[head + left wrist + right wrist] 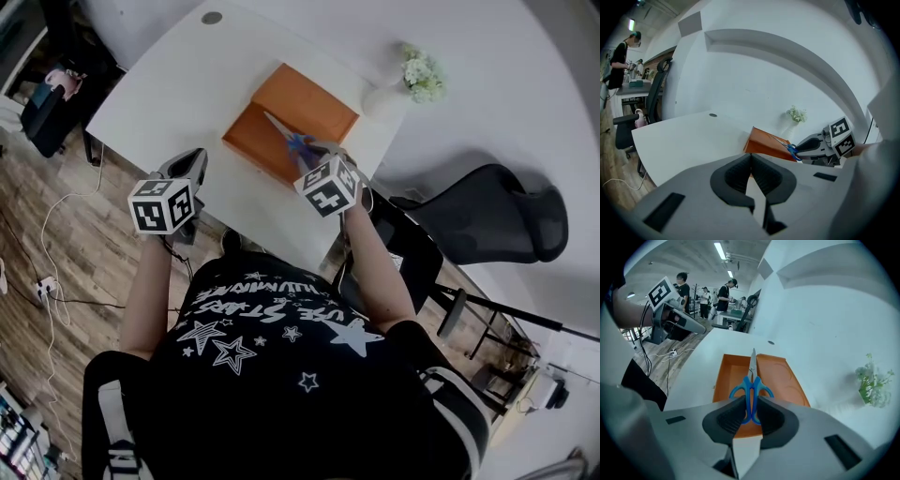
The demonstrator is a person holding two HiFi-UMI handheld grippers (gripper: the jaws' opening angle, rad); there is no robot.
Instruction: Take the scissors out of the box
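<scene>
Blue-handled scissors (751, 385) with closed steel blades are held by the handles in my right gripper (749, 414), which is shut on them. They hang above the open orange box (740, 376), blades pointing away over it. In the head view the scissors (289, 137) jut from the right gripper (314, 150) over the box (291, 122). From the left gripper view the scissors (790, 149) and box (766, 145) show at right. My left gripper (751, 176) is shut on nothing, held left of the box near the table's front edge (183, 178).
The white table (178, 84) carries a white vase of pale flowers (412, 80) beyond the box. A dark office chair (487, 216) stands to the right. Cables lie on the wood floor at left. People stand far back in the room (724, 294).
</scene>
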